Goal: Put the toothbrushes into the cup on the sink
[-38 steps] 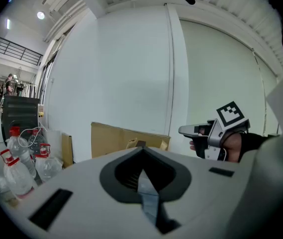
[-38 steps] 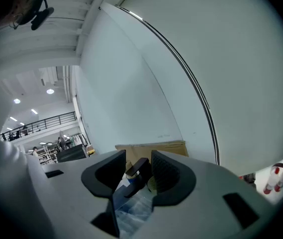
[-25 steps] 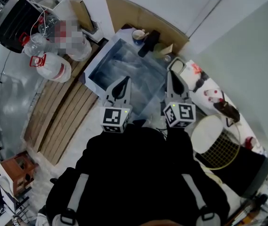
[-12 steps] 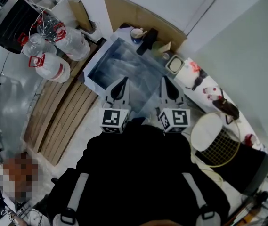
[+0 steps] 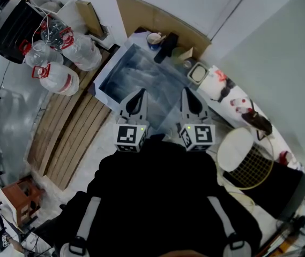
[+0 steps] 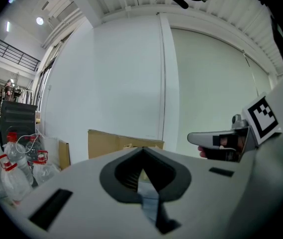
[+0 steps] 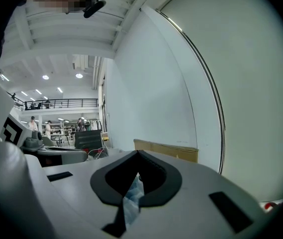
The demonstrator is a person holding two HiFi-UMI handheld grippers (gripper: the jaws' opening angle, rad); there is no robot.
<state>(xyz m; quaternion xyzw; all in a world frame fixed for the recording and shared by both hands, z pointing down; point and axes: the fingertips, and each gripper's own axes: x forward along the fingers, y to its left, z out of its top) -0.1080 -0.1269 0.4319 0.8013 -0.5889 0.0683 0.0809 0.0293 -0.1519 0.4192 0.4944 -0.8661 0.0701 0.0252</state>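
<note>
Two grippers are hovering side by side above the sink (image 5: 141,74). The left gripper (image 5: 139,92) and the right gripper (image 5: 187,91) are both keeping their fingers pressed together on nothing. The cup (image 5: 155,38) is standing upright on the sink's far rim, mouth facing up, well apart from both. Something pale is poking out of it, too small to identify. The person's black clothing (image 5: 163,197) is hiding the sink's near edge.

Black top (image 5: 157,197), grey shoulder straps (image 5: 88,214), left gripper (image 5: 140,91) and right gripper (image 5: 187,90) pale grey with dark pointed jaws, black-and-white marker cubes (image 5: 131,135), small green lights (image 5: 141,127).
</note>
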